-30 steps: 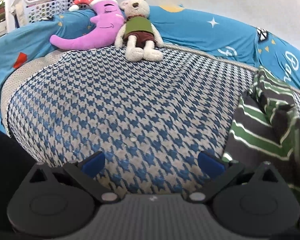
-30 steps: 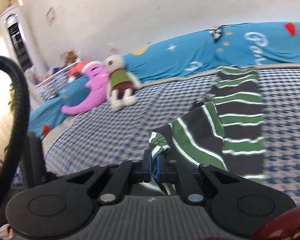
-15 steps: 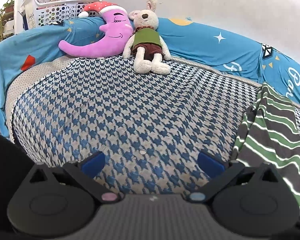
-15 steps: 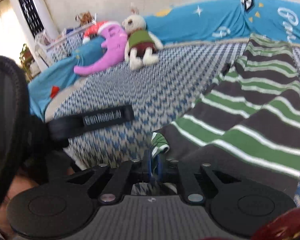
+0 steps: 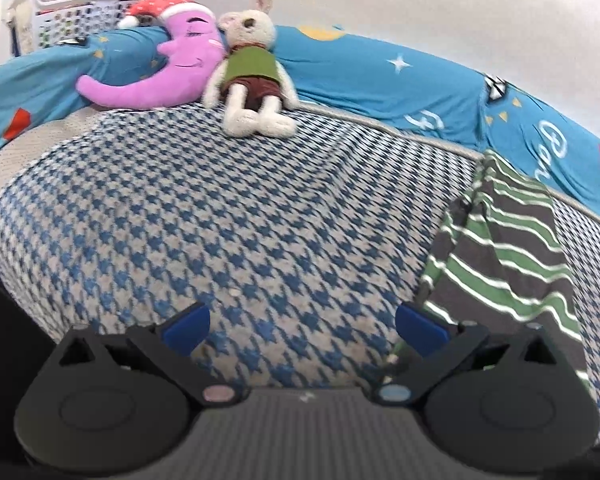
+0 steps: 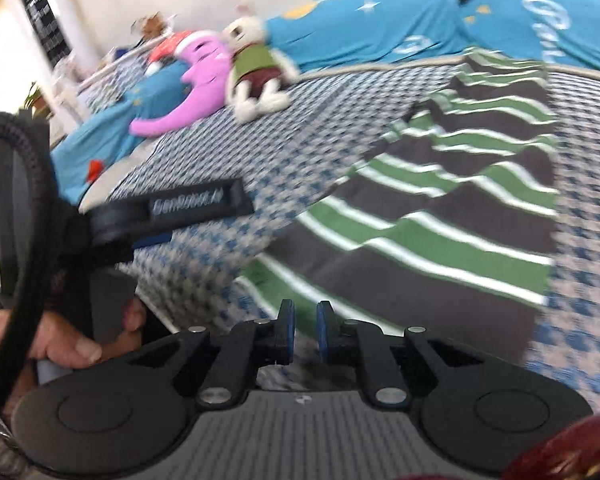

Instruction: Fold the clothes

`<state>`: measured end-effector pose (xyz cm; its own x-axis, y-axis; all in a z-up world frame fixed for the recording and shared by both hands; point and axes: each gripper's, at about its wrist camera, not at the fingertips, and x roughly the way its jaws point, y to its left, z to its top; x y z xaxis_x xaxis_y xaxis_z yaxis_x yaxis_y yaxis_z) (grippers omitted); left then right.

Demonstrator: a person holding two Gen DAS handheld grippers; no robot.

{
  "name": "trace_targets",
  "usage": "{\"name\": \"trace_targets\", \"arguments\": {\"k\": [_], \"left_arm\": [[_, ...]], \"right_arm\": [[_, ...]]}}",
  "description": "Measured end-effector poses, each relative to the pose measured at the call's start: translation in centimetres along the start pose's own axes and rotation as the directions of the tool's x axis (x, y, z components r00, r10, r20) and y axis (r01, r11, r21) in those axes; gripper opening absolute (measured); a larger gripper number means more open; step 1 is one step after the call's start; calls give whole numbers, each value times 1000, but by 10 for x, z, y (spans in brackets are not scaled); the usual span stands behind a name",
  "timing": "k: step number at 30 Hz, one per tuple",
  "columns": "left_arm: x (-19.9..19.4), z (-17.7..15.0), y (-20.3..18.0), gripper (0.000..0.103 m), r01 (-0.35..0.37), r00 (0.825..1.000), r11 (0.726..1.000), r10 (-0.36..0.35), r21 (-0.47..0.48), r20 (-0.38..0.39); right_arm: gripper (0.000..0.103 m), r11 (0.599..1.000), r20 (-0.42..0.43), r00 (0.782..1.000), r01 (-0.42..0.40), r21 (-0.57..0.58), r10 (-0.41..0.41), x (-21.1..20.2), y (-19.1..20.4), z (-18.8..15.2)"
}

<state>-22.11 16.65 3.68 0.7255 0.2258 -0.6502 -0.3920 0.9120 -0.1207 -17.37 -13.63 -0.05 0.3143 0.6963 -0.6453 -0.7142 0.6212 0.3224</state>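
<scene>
Black gripper finger (image 6: 172,204), at 9 o'clock in the right wrist view: pale lettering, blurred, roughly "GenRobot.AI".
Blue cover (image 5: 556,156), at 3 o'clock in the left wrist view: white cursive letters, cut off, cannot be made out as a word.

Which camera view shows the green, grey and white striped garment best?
The right wrist view: the green, grey and white striped garment lies spread across most of the picture, though blurred. The left wrist view shows only a narrower strip of it at the right edge.
</scene>
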Motion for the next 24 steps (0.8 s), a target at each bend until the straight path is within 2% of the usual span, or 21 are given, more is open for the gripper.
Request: {"name": "trace_targets", "arguments": {"k": [7, 11, 14, 19, 24], "left_arm": [[7, -8, -16, 103, 22, 999, 997, -18, 75, -48], [9, -10, -24, 103, 24, 998, 995, -19, 102, -56], [11, -11, -27, 103, 25, 998, 993, -18, 115, -63], [13, -12, -31, 103, 27, 997, 992, -18, 125, -72], [15, -14, -33, 103, 29, 996, 991, -18, 132, -85]], "right_arm": [[22, 983, 35, 989, 137, 123, -143, -34, -35, 0], [28, 955, 20, 978, 199, 221, -208, -45, -57, -4], [29, 925, 4, 967, 241, 293, -253, -53, -73, -8], [32, 916, -8, 977, 201, 348, -211, -53, -80, -10], [32, 921, -30, 986, 161, 354, -161, -39, -75, -11]]}}
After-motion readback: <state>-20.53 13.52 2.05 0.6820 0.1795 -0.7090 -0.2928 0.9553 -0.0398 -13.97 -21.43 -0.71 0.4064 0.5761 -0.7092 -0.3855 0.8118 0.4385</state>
